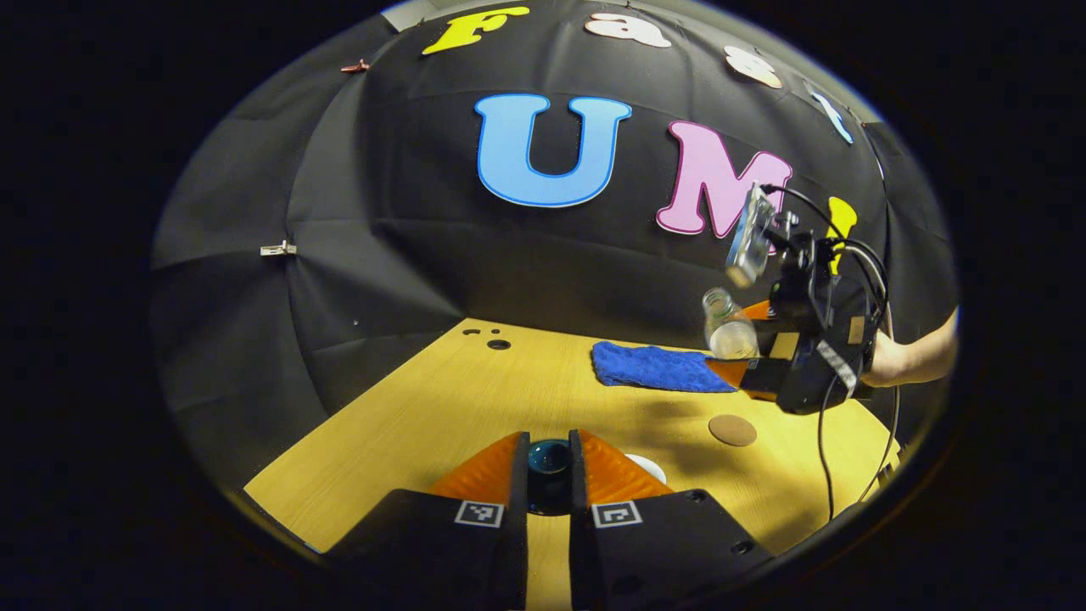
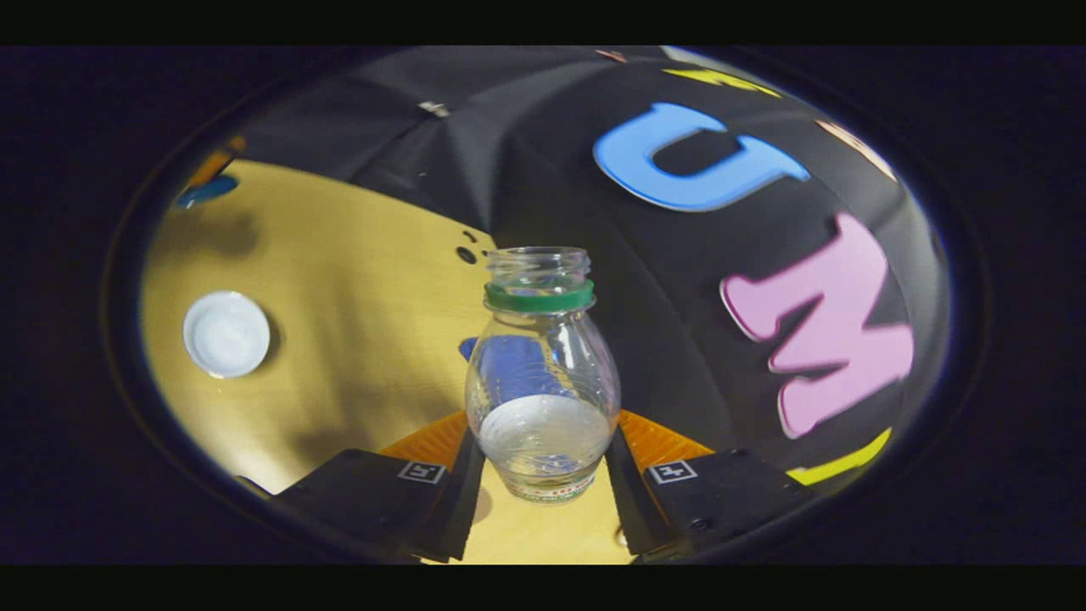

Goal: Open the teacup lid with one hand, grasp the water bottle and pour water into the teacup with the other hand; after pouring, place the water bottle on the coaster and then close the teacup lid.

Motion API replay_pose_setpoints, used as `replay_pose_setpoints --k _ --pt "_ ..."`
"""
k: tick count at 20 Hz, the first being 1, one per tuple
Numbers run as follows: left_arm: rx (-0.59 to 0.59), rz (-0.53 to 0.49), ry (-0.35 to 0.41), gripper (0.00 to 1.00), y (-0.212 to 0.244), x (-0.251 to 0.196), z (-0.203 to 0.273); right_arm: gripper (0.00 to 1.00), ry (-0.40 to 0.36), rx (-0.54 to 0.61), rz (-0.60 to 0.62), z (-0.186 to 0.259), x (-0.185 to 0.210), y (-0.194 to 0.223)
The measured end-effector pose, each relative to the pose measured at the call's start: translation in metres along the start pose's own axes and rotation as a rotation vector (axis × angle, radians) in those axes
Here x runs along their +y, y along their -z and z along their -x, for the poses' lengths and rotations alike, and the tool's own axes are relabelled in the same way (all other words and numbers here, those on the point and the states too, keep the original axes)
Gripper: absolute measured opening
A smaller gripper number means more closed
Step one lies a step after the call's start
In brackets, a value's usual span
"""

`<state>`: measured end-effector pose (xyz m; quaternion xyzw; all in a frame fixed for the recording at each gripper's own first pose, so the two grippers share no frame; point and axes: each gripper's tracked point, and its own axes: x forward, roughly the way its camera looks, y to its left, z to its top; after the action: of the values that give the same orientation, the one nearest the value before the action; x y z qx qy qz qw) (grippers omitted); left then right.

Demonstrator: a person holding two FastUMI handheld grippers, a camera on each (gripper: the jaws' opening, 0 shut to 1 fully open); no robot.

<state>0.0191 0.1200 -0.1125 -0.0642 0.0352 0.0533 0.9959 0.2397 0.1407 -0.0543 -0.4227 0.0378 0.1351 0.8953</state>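
My left gripper [image 1: 549, 451] is shut on the dark blue teacup lid [image 1: 549, 462], held a little above the wooden table [image 1: 441, 407]. The white teacup [image 1: 647, 466] stands uncovered just right of its fingers, and from above it is a white round teacup [image 2: 226, 333]. My right gripper [image 2: 543, 428] is shut on a clear water bottle [image 2: 543, 373] with a green neck ring, no cap and some water inside. The right gripper [image 1: 740, 361] holds the bottle [image 1: 730, 327] in the air, slightly tilted, above the table's right side. A round brown coaster [image 1: 732, 430] lies below it.
A blue cloth [image 1: 657, 367] lies at the back of the table, left of the raised bottle. Two dark holes [image 1: 498, 344] mark the table's far left. A forearm [image 1: 920, 356] and cables trail from the right gripper. The lid [image 2: 206, 190] sits at the upper left of the right gripper view.
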Motion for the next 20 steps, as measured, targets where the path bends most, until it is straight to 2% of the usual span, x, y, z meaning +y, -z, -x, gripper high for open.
replay_pose_setpoints --k 5,7,9,10,11,14,19,20 --pt "-0.018 0.016 0.015 0.24 -0.010 -0.007 -0.011 0.71 -0.023 0.102 -0.460 0.002 -0.020 0.047" --pt "-0.024 0.034 0.012 0.24 -0.011 -0.009 -0.013 0.71 -0.020 0.092 -0.649 -0.001 -0.021 0.063" --pt "-0.022 0.040 0.007 0.24 -0.008 -0.009 -0.016 0.71 0.003 0.057 -0.767 0.003 -0.024 0.071" --pt "-0.018 0.039 0.003 0.27 -0.006 -0.009 -0.019 0.71 0.014 0.044 -0.797 -0.004 -0.024 0.077" --pt "-0.016 0.034 -0.004 0.24 -0.004 -0.008 -0.021 0.71 0.024 0.021 -0.820 -0.008 -0.023 0.080" --pt "-0.008 0.026 -0.015 0.24 0.003 -0.011 -0.027 0.71 0.024 -0.033 -0.876 -0.004 -0.017 0.084" --pt "-0.005 0.008 -0.008 0.24 0.008 -0.024 -0.030 0.71 0.021 -0.031 -0.864 -0.021 0.001 0.094" --pt "-0.005 0.007 -0.002 0.20 0.008 -0.027 -0.029 0.71 0.019 -0.028 -0.860 -0.021 0.004 0.095"
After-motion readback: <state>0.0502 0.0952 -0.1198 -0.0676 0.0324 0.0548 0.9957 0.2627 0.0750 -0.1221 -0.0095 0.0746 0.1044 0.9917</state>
